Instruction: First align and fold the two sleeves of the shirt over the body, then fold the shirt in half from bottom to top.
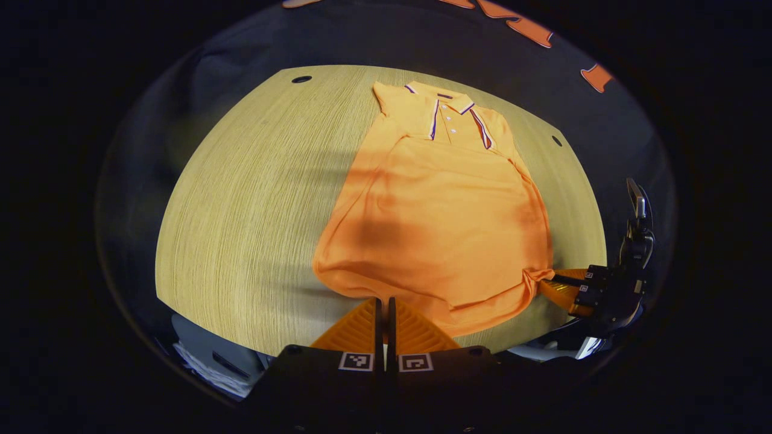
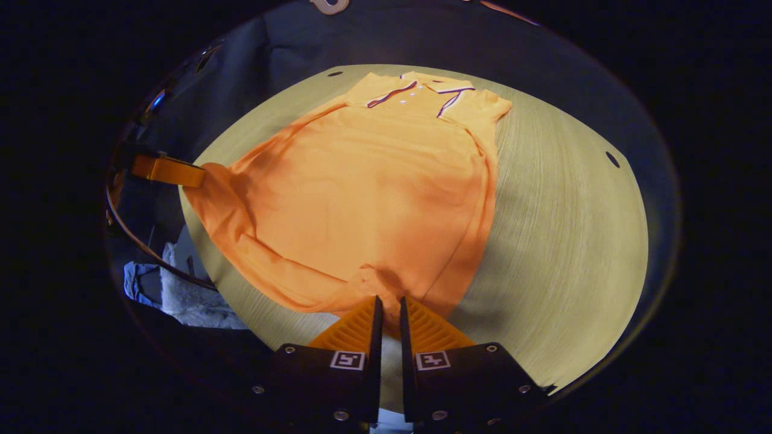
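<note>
An orange polo shirt (image 1: 434, 205) is laid flat on a round wooden table (image 1: 253, 199), its striped collar (image 1: 449, 111) toward the far edge and its hem (image 1: 422, 301) at the near edge, close to the person. Both sleeves appear to be folded in over the body already, since no sleeve is seen lying out to either side and the outline is narrowed to a long panel; the first part of the task is therefore judged done. The bottom-to-top fold is judged to be just starting: the body is spread at full length and the collar lies uncovered. The left gripper (image 1: 384, 304) is set at the near hem with its jaws brought close together; cloth is seen right at the tips, so a pinch on the hem corner is likely. In the right gripper view, the right gripper (image 2: 388, 304) is likewise nearly closed at the other hem corner, where the fabric is bunched up between its tips, and the left gripper is seen at the far left with a corner of cloth drawn up to it. What is left is the carrying of the hem over to the collar and the release.
</note>
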Action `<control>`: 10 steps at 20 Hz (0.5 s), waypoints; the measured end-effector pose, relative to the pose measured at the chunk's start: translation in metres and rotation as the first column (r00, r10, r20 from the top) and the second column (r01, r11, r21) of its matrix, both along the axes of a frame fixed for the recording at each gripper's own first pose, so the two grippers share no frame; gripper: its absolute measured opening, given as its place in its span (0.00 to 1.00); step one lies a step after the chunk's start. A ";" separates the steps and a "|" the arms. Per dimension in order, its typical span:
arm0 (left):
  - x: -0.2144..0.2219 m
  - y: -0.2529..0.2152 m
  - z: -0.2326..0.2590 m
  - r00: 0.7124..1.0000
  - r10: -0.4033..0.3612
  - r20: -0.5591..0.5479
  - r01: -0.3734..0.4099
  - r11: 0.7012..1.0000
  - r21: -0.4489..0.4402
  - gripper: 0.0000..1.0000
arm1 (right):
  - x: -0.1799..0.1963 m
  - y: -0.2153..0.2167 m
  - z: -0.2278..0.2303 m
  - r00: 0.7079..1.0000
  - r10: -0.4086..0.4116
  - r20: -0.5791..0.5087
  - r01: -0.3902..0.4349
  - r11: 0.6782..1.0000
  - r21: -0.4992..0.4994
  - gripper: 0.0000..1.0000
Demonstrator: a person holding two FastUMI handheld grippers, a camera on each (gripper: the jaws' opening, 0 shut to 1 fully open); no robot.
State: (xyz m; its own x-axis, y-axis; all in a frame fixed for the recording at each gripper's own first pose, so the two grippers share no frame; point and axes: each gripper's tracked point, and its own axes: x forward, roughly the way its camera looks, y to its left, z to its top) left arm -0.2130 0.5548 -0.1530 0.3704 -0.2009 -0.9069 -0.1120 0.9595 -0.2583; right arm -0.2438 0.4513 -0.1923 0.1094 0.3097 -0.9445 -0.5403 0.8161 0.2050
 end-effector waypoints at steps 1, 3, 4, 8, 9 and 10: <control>0.001 -0.001 0.001 1.000 0.001 0.000 -0.001 1.000 0.001 0.01 | -0.002 0.006 0.002 0.999 -0.041 -0.016 0.041 0.998 0.042 0.17; 0.002 -0.001 0.003 1.000 0.003 -0.001 -0.003 1.000 -0.004 0.01 | 0.004 0.012 0.013 0.994 -0.097 -0.052 0.102 0.988 0.114 0.07; 0.003 -0.001 0.003 1.000 0.005 -0.003 -0.005 1.000 -0.007 0.01 | 0.011 0.010 0.018 0.991 -0.124 -0.048 0.129 0.983 0.129 0.07; 0.014 -0.003 0.014 1.000 0.020 0.002 -0.020 0.999 -0.039 0.01 | 0.030 -0.005 0.027 0.980 -0.197 -0.040 0.200 0.971 0.134 0.07; 0.019 -0.005 0.017 1.000 0.026 0.007 -0.025 0.998 -0.053 0.01 | 0.038 -0.008 0.031 0.977 -0.212 -0.038 0.215 0.966 0.140 0.07; 0.026 -0.005 0.020 1.000 0.028 0.014 -0.027 0.998 -0.053 0.01 | 0.043 -0.010 0.036 0.975 -0.221 -0.032 0.223 0.964 0.145 0.07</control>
